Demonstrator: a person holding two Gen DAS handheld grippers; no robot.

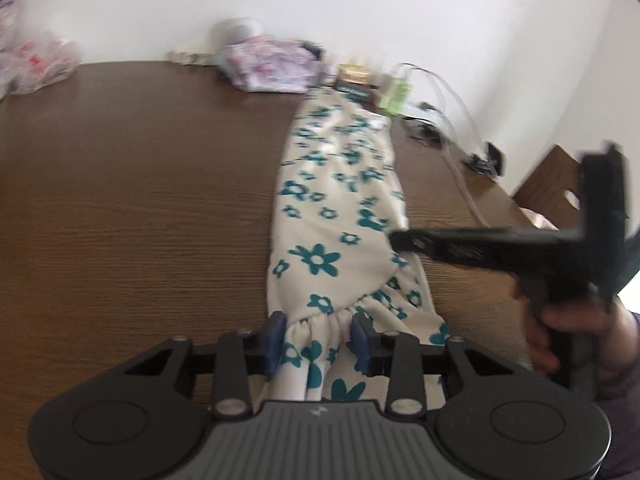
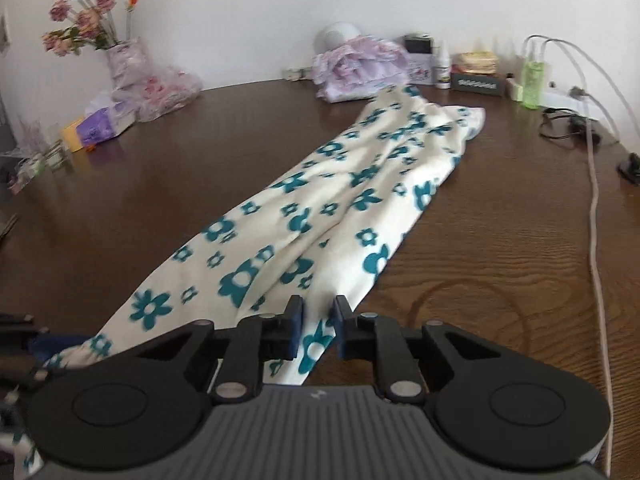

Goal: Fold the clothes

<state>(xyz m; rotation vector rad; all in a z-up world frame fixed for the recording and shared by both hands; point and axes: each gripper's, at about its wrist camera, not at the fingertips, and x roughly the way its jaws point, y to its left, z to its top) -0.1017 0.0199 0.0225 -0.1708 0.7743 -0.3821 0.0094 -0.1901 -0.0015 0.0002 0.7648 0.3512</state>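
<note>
table: dark brown wood (image 2: 120, 208)
flowers: pink fake ones in a wrapped vase (image 2: 80, 24), far left
tissue box: purple (image 2: 102, 122)
green bottle (image 2: 533, 80): by the white cable (image 2: 596, 208)

We see each black plastic claw (image 1: 320, 344) with blue pads (image 1: 276, 342), silver screws, ribbed grey housing; a purple-grey sleeve (image 1: 624, 368).

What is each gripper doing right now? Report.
Left gripper: closed on the floral garment at its gathered waistband.
Right gripper: closed on the garment's near edge.
</note>
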